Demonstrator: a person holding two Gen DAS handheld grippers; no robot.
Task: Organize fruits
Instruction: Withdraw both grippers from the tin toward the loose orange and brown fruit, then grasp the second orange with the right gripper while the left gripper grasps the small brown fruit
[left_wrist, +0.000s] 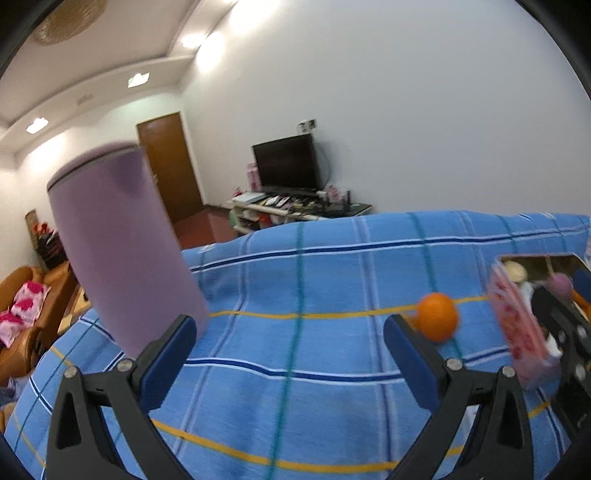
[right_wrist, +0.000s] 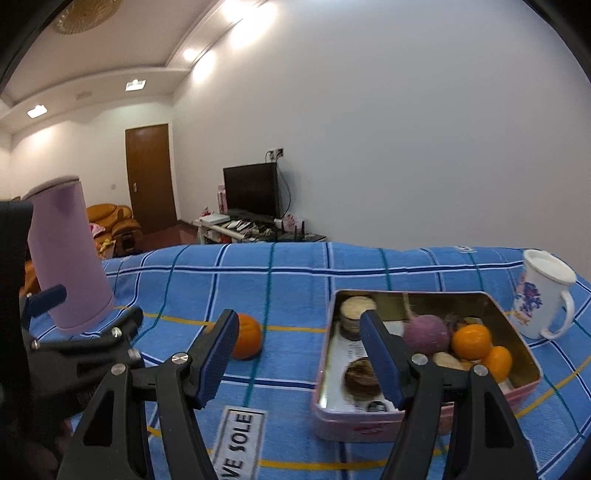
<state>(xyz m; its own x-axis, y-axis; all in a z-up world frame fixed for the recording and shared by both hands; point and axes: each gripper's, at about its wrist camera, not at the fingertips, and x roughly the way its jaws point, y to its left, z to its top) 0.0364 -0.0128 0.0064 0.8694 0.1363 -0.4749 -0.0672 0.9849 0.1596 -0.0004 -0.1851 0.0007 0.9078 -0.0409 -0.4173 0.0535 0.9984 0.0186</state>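
A blue checked cloth (right_wrist: 295, 280) covers the table, with a pink tin (right_wrist: 373, 424) already holding two oranges and a purple ball. One loose orange (right_wrist: 246, 340) is left outside, between the tin and a tall purple cup (right_wrist: 70, 258). The right gripper (right_wrist: 299, 354), jaws spread and empty, hangs above it; the orange sits just beyond its left finger. The left gripper (left_wrist: 290, 358) is also spread, the orange near its right finger. A good pickup likely means centring the jaws around the fruit before closing gently.

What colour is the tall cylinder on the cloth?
Pale purple tall cylinder, clearest in the right wrist view.
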